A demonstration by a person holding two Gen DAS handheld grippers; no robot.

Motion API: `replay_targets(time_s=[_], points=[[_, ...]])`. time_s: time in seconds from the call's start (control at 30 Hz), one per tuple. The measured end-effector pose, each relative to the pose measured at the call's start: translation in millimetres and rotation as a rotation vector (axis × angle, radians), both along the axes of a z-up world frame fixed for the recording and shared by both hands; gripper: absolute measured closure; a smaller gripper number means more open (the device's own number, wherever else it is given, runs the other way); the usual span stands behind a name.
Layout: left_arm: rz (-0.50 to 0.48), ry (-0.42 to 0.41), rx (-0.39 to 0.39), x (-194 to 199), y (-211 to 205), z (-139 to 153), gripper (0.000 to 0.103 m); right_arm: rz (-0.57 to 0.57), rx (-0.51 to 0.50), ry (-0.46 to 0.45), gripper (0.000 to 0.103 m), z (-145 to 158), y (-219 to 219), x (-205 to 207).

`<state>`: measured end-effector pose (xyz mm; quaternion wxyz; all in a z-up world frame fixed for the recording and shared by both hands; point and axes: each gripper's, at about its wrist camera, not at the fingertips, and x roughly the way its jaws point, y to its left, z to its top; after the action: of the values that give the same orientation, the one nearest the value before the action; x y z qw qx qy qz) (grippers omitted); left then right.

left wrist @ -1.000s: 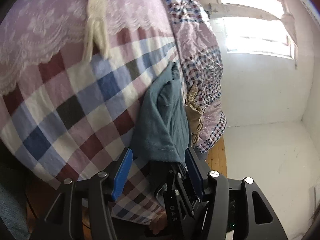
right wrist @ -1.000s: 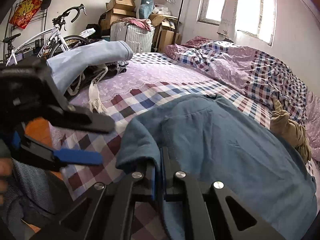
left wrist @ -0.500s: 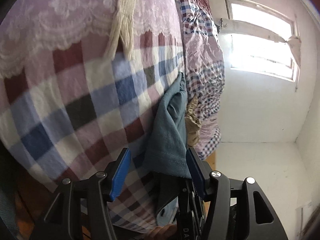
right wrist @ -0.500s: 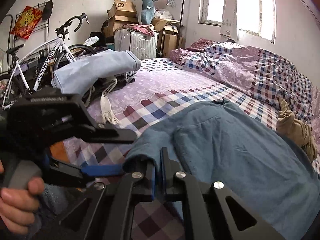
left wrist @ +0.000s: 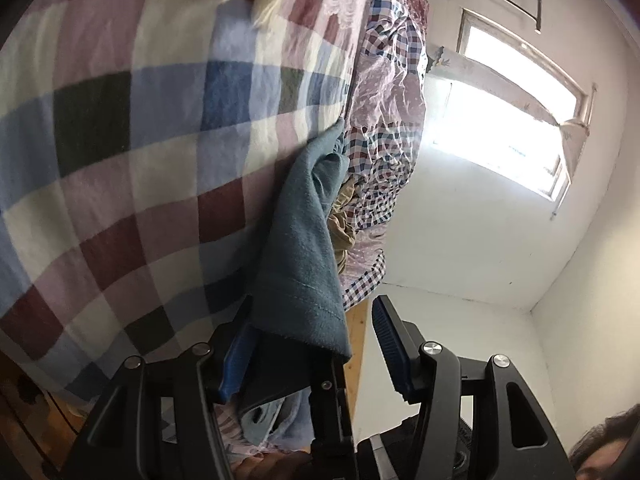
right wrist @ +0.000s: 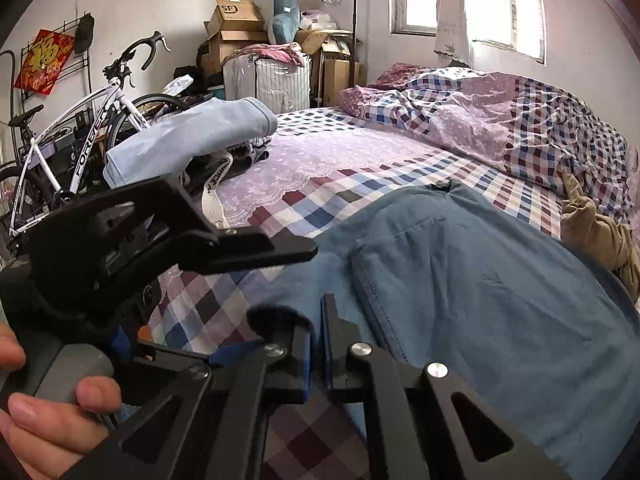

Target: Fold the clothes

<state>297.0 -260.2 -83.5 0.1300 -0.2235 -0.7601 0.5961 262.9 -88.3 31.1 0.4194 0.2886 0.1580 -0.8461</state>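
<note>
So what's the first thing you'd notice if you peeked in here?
A big blue-grey shirt spread on the checked bedsheet, its near edge between the right gripper's shut jaws. Behind the bed stands a white bicycle beside stacked cardboard boxes.

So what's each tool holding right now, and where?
Right tool is shut on the blue shirt's near hem edge. Left tool is open around that hem, not gripping.
</note>
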Motion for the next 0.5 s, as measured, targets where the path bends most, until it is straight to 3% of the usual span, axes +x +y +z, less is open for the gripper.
replay_targets(time_s=[0.27, 0.4, 0.47, 0.5], points=[[0.115, 0.039, -0.054, 18.4, -16.2, 16.3, 0.042, -0.008, 0.017, -0.007, 0.1, -4.8, 0.6, -2.9], [0.114, 0.04, -0.114, 19.9, -17.9, 27.0, 0.042, -0.006, 0.028, -0.014, 0.1, -8.5, 0.4, -4.1], [0.112, 0.032, -0.138, 21.7, -18.3, 29.5, 0.045, -0.003, 0.034, -0.015, 0.1, -10.4, 0.3, -4.0], [0.111, 0.026, -0.149, 21.1, -18.5, 31.1, 0.052, -0.002, 0.035, -0.015, 0.1, -11.0, 0.4, -3.9]])
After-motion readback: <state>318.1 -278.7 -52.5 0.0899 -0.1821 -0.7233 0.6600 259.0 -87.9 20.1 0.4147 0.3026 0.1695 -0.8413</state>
